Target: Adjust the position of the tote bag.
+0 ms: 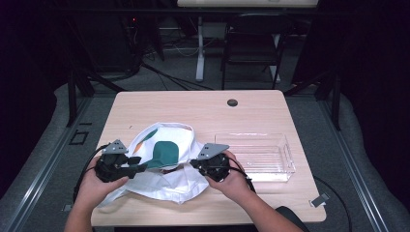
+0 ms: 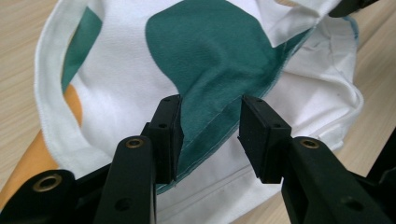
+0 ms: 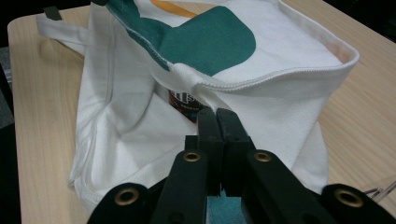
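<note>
A white fabric tote bag with a dark green and orange print lay crumpled on the near half of the pale wooden desk, between the person's two hands. The left gripper sat at the bag's left side with its jaws spread; in the left gripper view a green-printed edge of the cloth ran between the pads, brushing the left pad while the right one stood clear. The right gripper was at the bag's right side, its jaws pressed together and pinching a fold of the white cloth just under the hemmed rim. A clear plastic rectangular tray stood on the desk just to the right of the bag.
</note>
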